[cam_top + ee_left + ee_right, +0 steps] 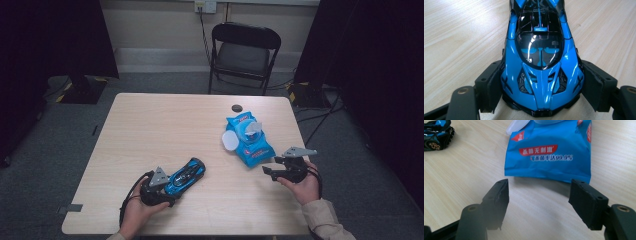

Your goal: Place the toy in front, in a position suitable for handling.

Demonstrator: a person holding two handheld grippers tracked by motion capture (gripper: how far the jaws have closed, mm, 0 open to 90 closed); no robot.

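Glossy blue-and-black toy car (541, 62), blue wipes pack (549, 152) with red label

One toy car (186, 176), one wipes pack (248, 140).

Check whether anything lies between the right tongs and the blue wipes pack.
Nothing visible does. The right tongs stand open just short of the wipes pack, with bare table between them. The toy car sits apart, between the left tongs.

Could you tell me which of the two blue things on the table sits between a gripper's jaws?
The blue toy car, between the left gripper's jaws. The blue wipes pack lies beyond the right gripper, whose open jaws hold nothing.
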